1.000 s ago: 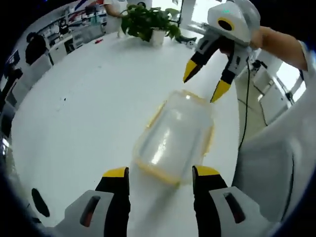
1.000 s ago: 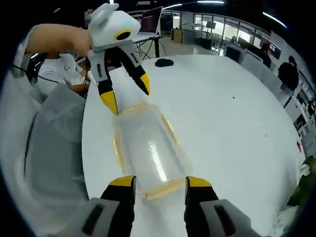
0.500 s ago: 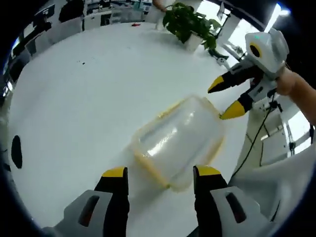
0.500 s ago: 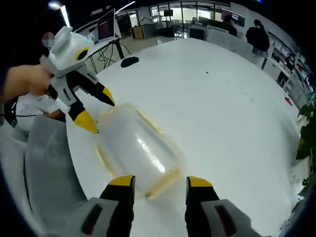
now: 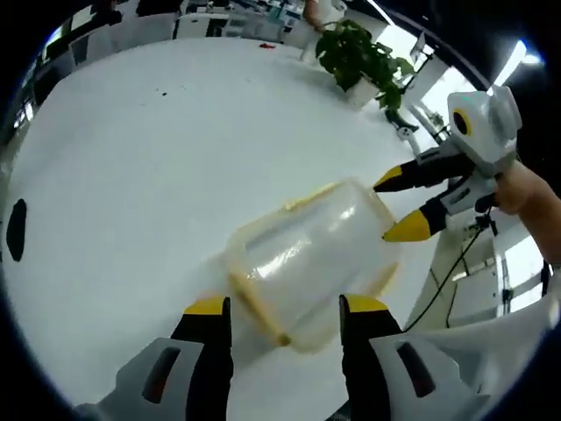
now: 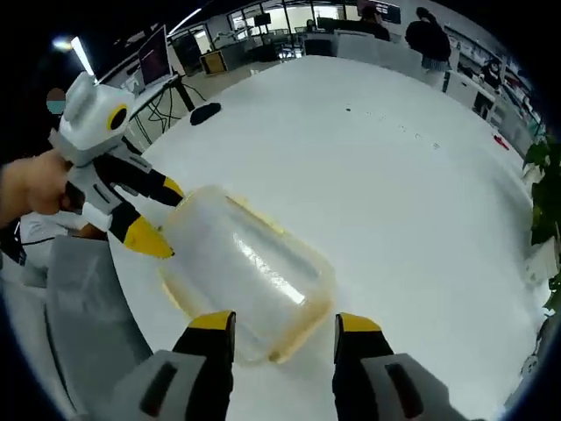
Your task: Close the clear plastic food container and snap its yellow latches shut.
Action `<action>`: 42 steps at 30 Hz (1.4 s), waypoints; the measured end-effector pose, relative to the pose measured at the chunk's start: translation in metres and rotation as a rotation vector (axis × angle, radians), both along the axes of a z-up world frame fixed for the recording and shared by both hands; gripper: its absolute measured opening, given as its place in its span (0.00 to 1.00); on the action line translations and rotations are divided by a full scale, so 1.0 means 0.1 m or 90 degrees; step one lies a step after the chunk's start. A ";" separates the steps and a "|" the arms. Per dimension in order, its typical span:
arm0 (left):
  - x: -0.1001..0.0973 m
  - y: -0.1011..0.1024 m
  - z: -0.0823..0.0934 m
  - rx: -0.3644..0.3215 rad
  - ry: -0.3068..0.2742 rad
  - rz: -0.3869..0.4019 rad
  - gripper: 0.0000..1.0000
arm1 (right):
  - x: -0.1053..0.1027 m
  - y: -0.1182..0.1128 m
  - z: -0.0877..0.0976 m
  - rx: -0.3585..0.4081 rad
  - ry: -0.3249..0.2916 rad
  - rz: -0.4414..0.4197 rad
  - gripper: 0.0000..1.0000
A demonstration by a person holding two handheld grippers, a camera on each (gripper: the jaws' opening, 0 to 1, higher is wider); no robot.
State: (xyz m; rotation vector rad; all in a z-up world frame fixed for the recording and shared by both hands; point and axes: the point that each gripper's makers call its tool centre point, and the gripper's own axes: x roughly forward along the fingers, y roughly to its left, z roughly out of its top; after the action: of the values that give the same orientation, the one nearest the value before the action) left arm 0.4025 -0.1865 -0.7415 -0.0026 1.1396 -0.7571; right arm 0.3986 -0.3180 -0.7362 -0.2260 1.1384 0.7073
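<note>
Container [image 5: 308, 257] sits on the white table [image 5: 131, 167] between my left gripper [image 5: 283, 309] and right gripper [image 6: 282, 323], both spread wide, apparently gripping nothing.

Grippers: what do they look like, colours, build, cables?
The left gripper and right gripper match: grey bodies, black fingers with yellow tips. Seen from across, each has a white housing bearing a yellow-ringed black circle. A black cable hangs below the right one.
</note>
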 end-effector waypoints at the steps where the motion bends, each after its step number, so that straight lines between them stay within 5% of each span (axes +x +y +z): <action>1: 0.01 0.00 0.00 -0.002 -0.002 -0.001 0.47 | 0.01 0.02 0.01 0.010 0.001 -0.010 0.44; 16: 0.00 -0.08 -0.01 -0.023 0.009 0.036 0.46 | -0.03 0.06 0.00 0.007 0.026 -0.030 0.38; 19: 0.00 -0.10 -0.03 -0.047 0.026 0.060 0.44 | -0.04 0.07 -0.01 0.008 0.028 -0.034 0.39; 20: -0.07 -0.15 -0.04 -0.070 0.069 0.076 0.44 | -0.04 0.07 -0.01 0.005 0.029 -0.031 0.39; 21: 0.04 -0.23 -0.02 -0.100 0.030 0.081 0.43 | -0.04 0.07 -0.02 0.006 0.029 -0.030 0.40; 23: 0.01 -0.18 -0.04 -0.048 0.020 0.067 0.43 | -0.02 0.08 -0.02 0.010 0.028 -0.024 0.40; 26: -0.01 -0.14 -0.04 -0.060 0.024 0.068 0.43 | -0.01 0.07 -0.03 0.015 0.041 -0.035 0.40; 30: -0.01 -0.14 -0.04 -0.056 0.024 0.063 0.43 | -0.09 0.19 -0.18 0.142 0.124 -0.110 0.40; 42: -0.01 -0.12 -0.04 -0.057 0.022 0.048 0.45 | -0.07 0.11 -0.09 0.124 0.118 -0.112 0.42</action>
State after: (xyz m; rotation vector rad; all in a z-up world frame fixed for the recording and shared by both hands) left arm 0.4014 -0.1988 -0.7451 -0.1331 1.1315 -0.7421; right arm 0.3913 -0.3066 -0.7452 0.1057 1.2393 0.6876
